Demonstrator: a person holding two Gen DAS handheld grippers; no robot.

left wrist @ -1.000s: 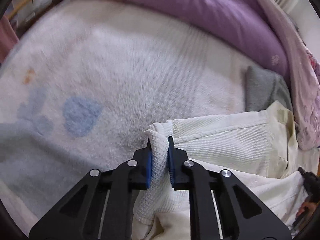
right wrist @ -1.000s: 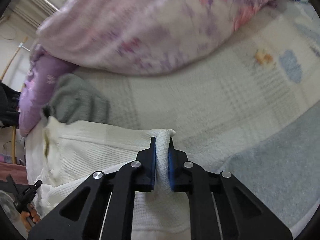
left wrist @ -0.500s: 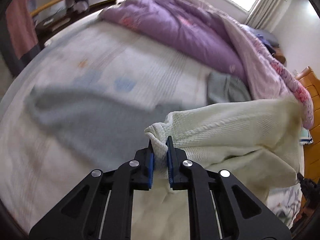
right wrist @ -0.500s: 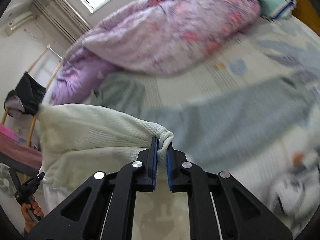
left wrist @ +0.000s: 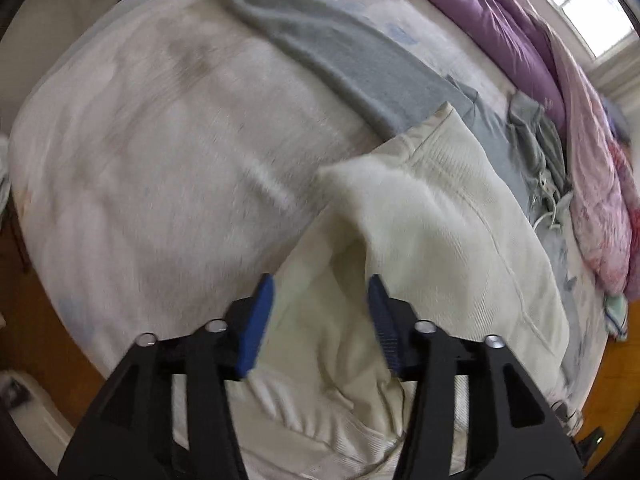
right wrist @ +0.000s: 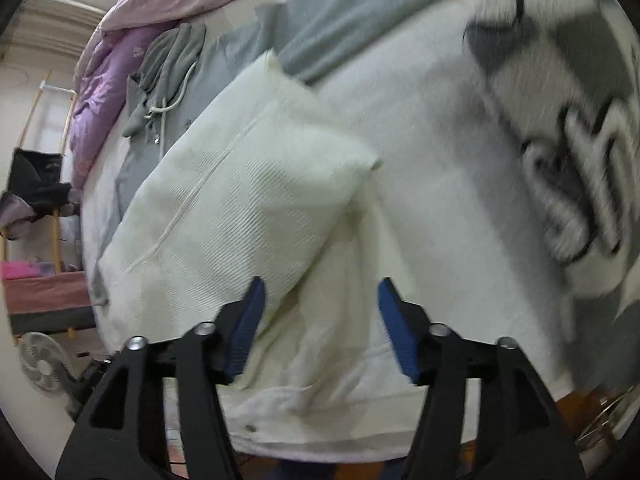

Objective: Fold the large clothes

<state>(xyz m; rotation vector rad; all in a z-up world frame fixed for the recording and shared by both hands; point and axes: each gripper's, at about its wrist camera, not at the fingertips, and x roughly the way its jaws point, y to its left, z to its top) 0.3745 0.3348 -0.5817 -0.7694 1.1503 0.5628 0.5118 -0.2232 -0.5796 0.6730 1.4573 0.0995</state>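
A cream waffle-knit garment point(left wrist: 436, 232) lies on the bed, its upper part folded over the lower part; it also shows in the right wrist view point(right wrist: 240, 200). My left gripper point(left wrist: 320, 312) is open above the garment's near left part, with blue pads point(left wrist: 256, 320) apart and nothing between them. My right gripper point(right wrist: 320, 320) is open above the garment's near right part, its blue pads point(right wrist: 396, 328) wide apart and empty.
A grey garment point(left wrist: 344, 52) lies spread beyond the cream one, with a grey hoodie point(right wrist: 168, 64) behind. A purple and pink duvet point(left wrist: 568, 80) is heaped at the far side. A white printed cloth point(right wrist: 568, 160) lies right. A fan point(right wrist: 44, 364) stands on the floor.
Both grippers held cream corners lifted in the air; now both have opened and let go, and the garment lies folded on the bed below them. Both views tilted down.
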